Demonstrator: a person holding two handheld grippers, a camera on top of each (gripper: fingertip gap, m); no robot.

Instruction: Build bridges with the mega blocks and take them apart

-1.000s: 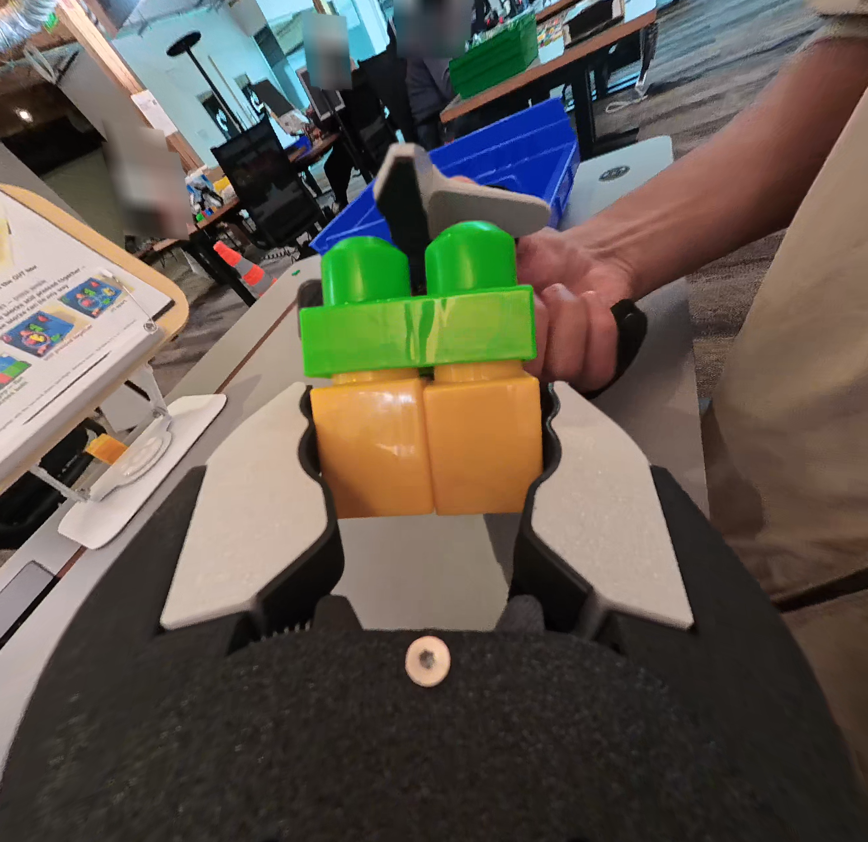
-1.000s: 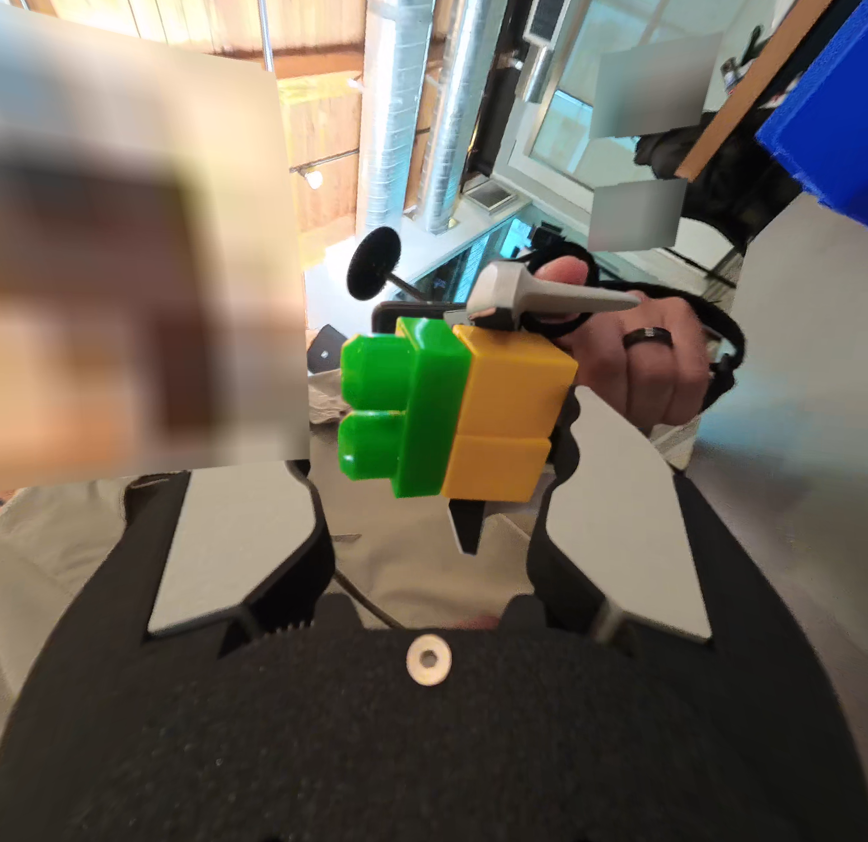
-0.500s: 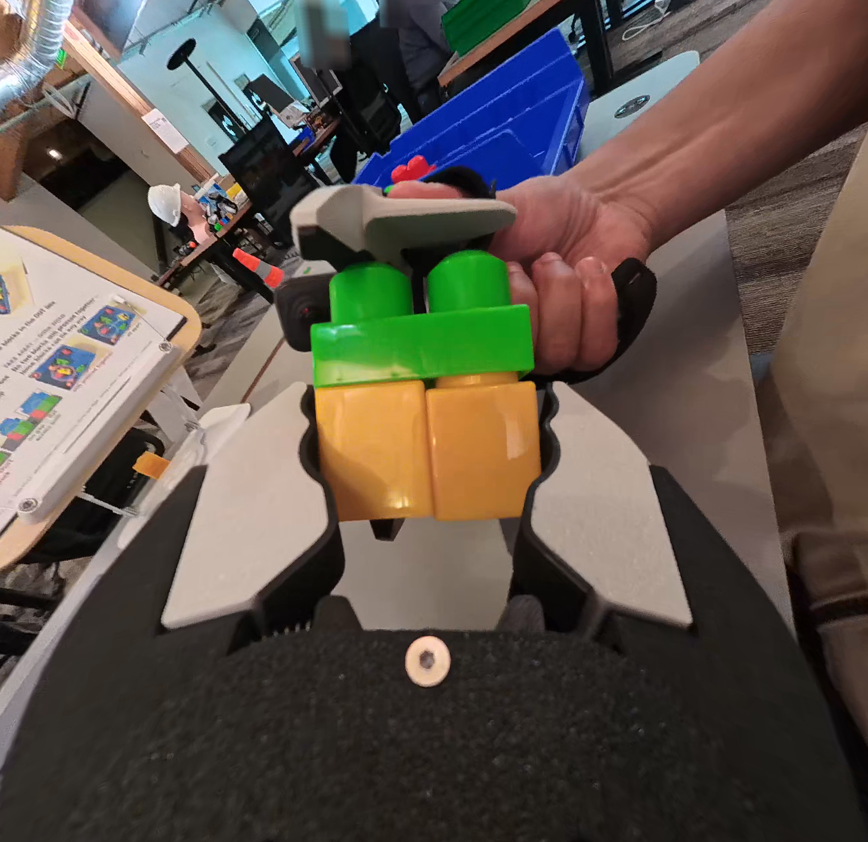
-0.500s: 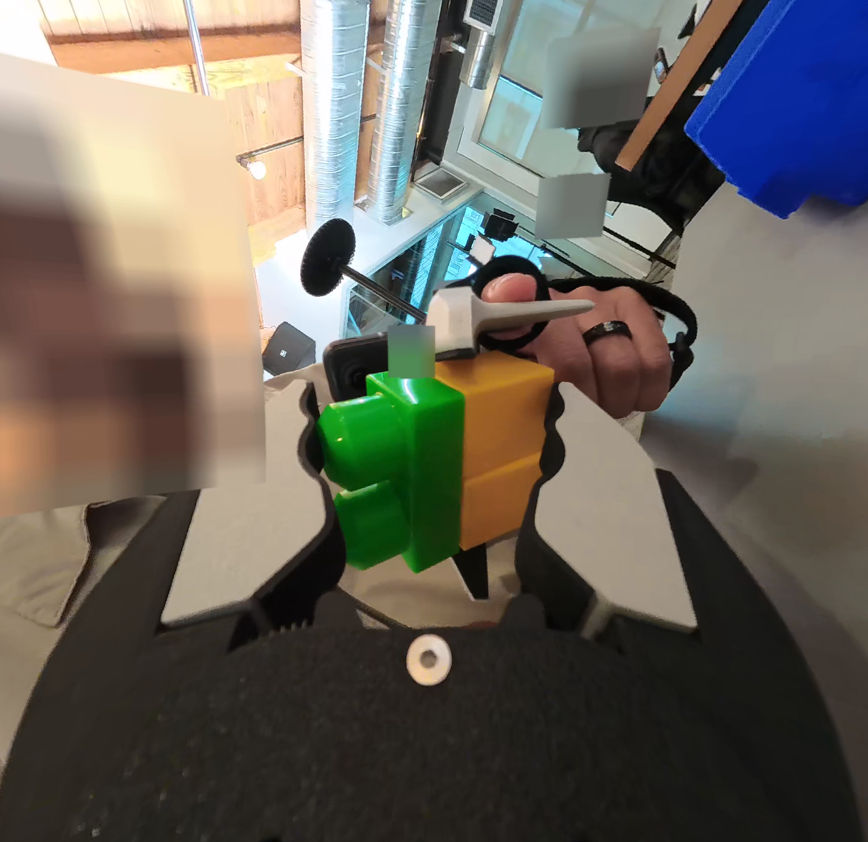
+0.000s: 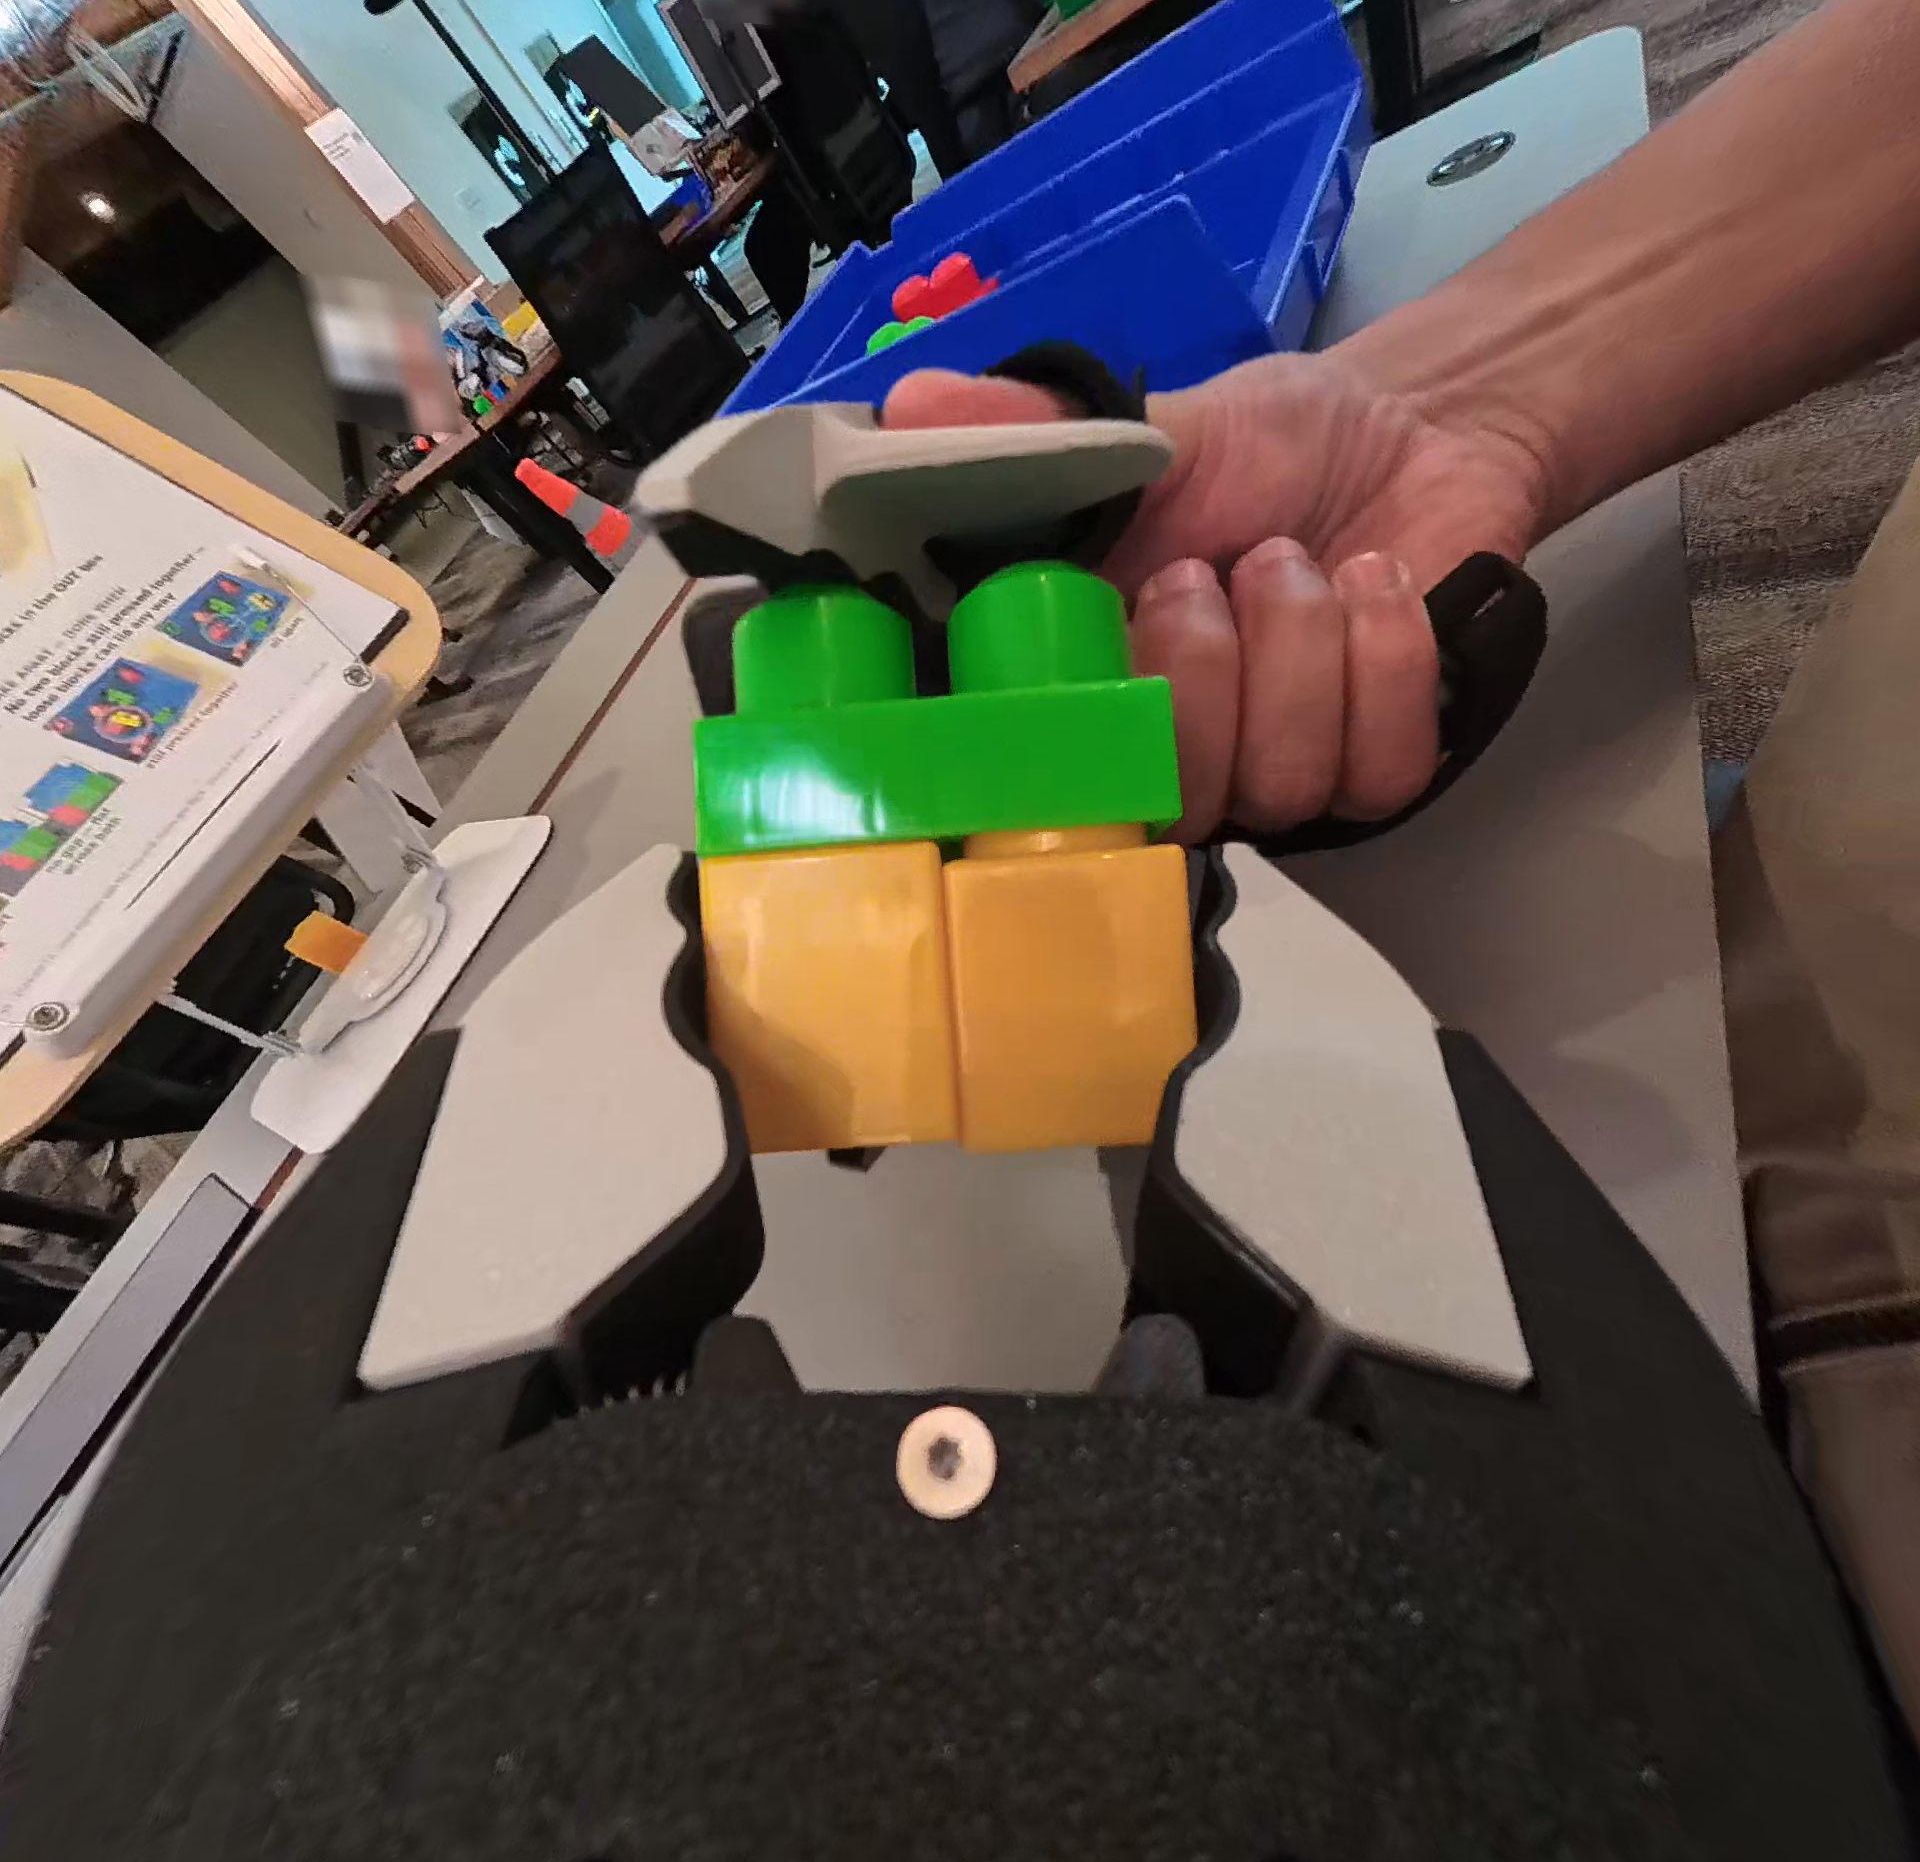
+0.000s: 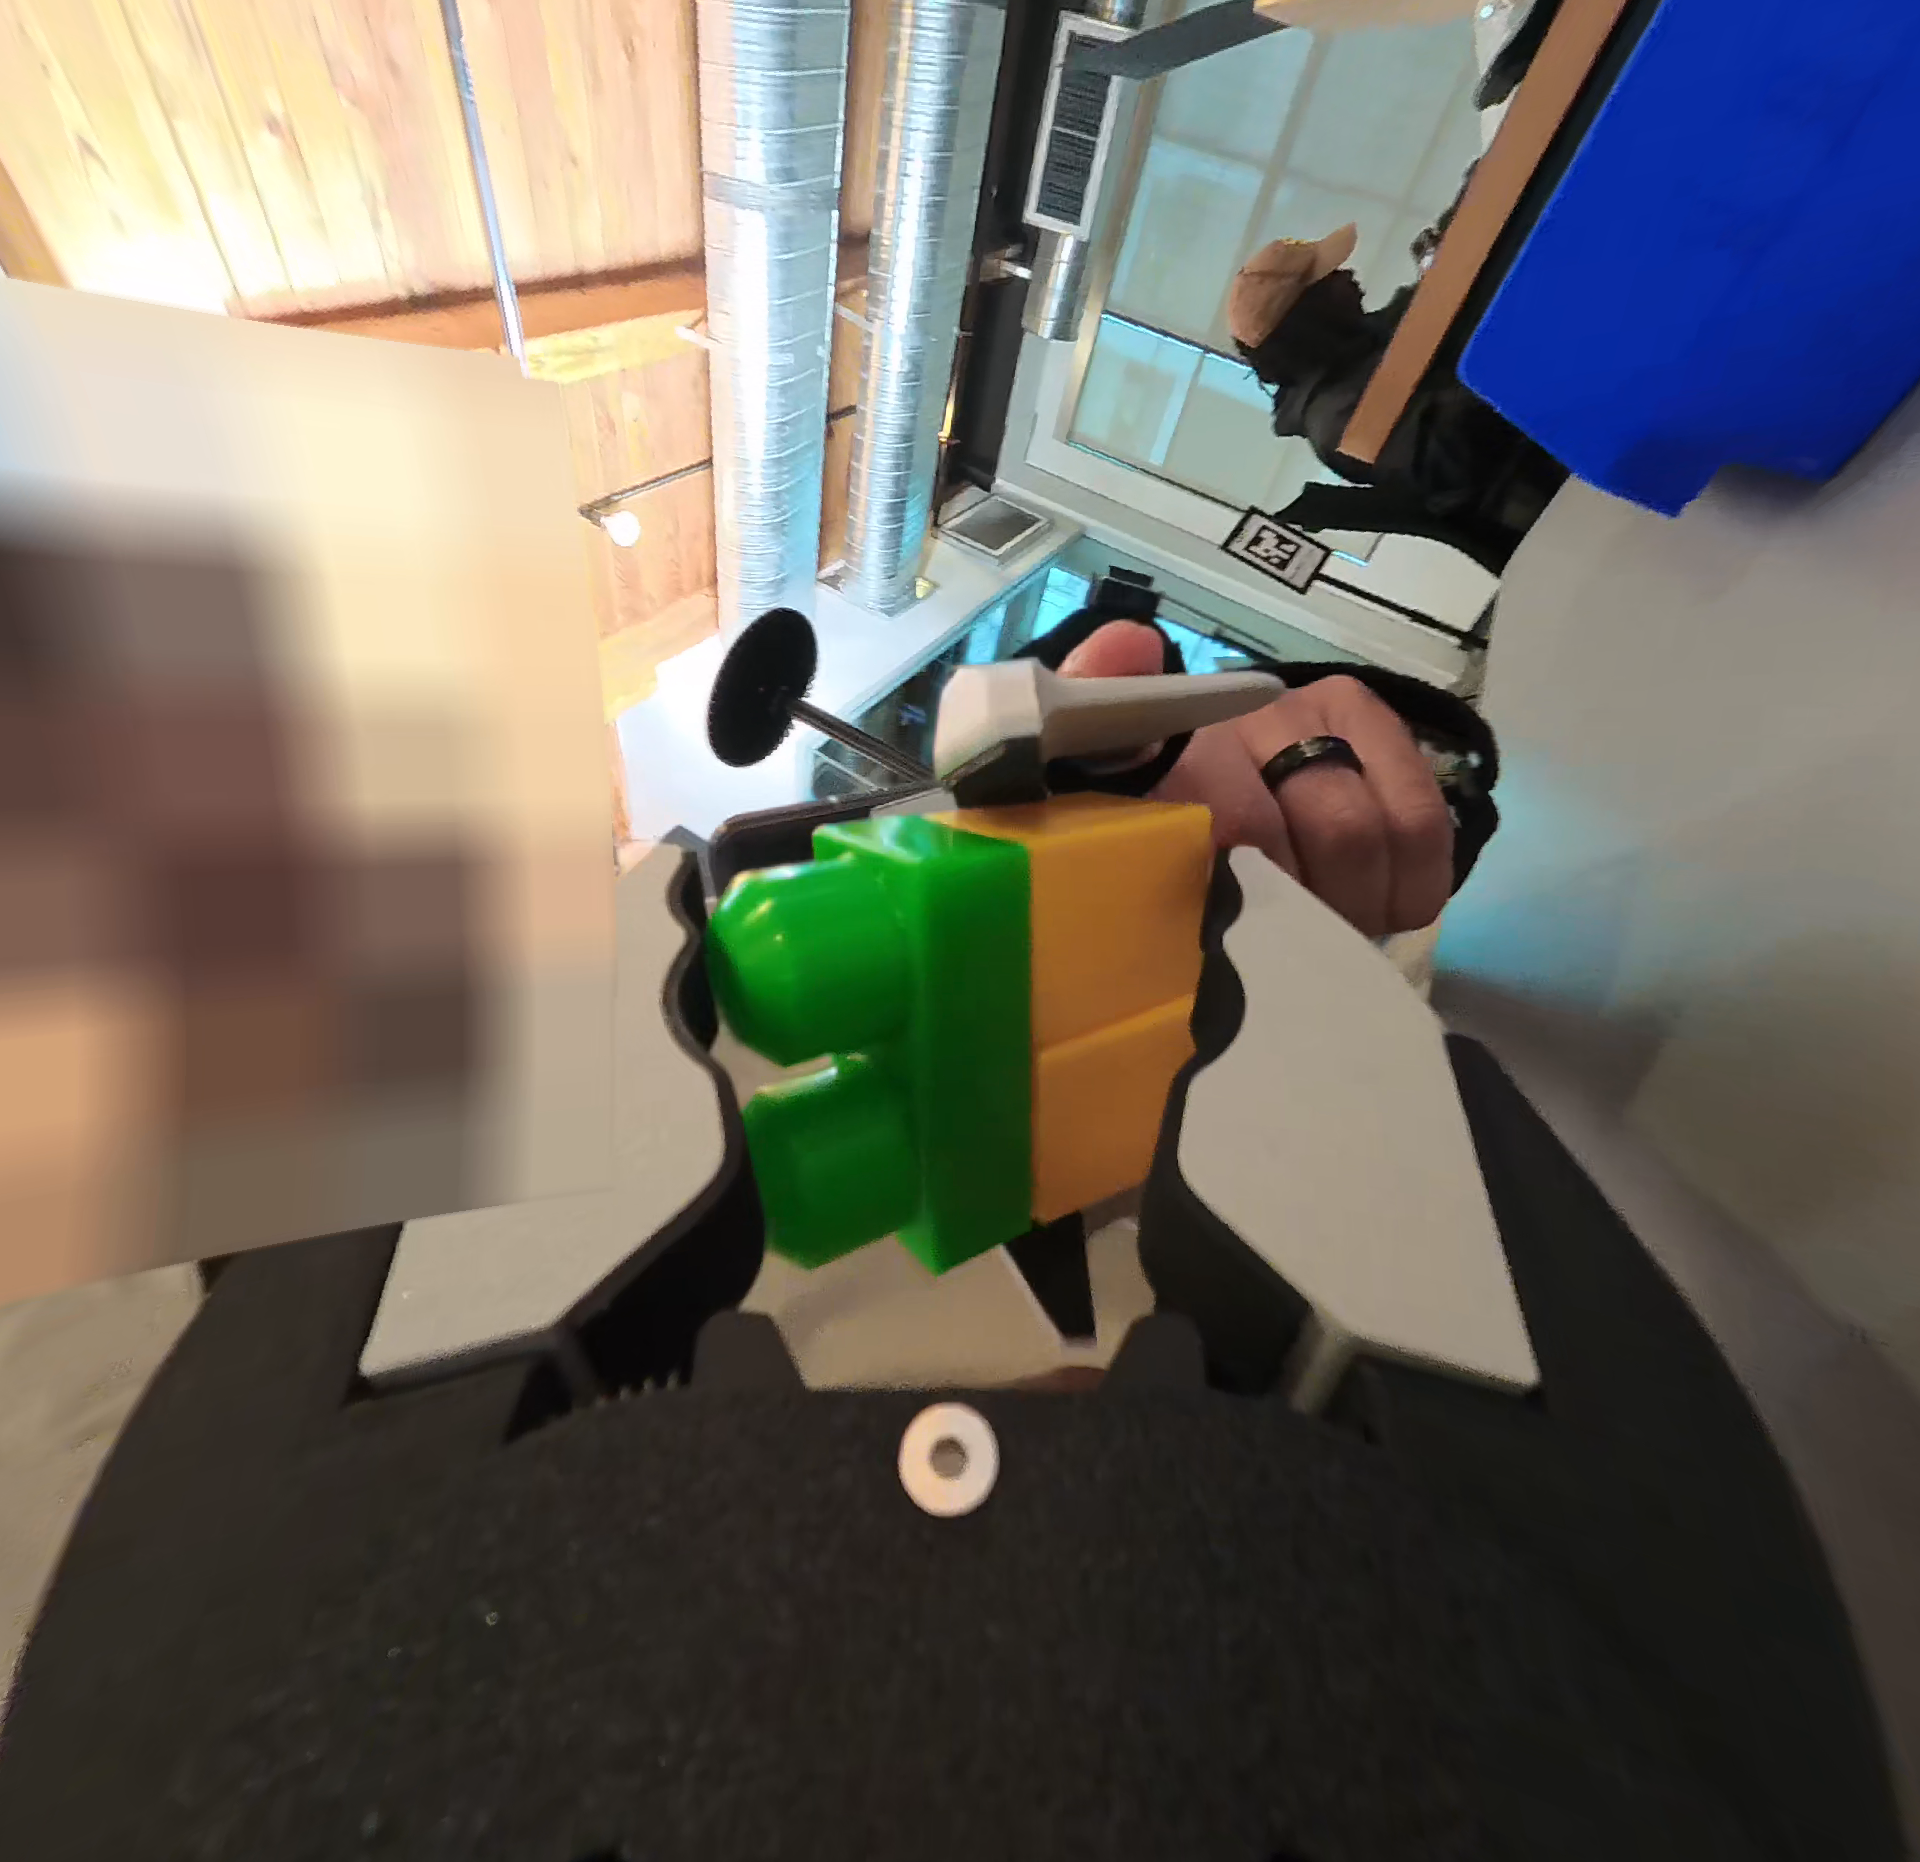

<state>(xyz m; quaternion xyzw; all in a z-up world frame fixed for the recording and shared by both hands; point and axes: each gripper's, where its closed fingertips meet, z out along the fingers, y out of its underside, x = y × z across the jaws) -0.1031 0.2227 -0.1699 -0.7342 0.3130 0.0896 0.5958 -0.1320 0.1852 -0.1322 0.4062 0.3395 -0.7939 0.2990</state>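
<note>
A green block (image 5: pixel 935 773) sits pressed on top of a yellow block (image 5: pixel 945 1002), held in the air above the grey table (image 5: pixel 1558 981). My left gripper (image 5: pixel 945 867) is shut on the yellow block's two sides. My right gripper (image 6: pixel 956 877) is closed on the same stack end to end. One of its fingers rests on the green studs (image 6: pixel 800 1043) and the other on the yellow block's (image 6: pixel 1112 1002) base. In the left wrist view one right finger (image 5: pixel 904 472) lies flat over the studs. One left finger (image 6: pixel 1101 711) shows in the right wrist view.
A blue bin (image 5: pixel 1143 212) with red and green blocks (image 5: pixel 935 290) stands behind on the table. An instruction board on a stand (image 5: pixel 156 690) is at the left. Hands (image 5: pixel 1299 586) (image 6: pixel 1340 825) hold each gripper. The bin's corner (image 6: pixel 1714 202) shows in the right wrist view. The tips of one gripper are about 4 cm away from the tips of the other.
My right gripper has moved in over the stack and its jaws have closed from wide open onto the green studs and the yellow base. My left gripper keeps its hold.
</note>
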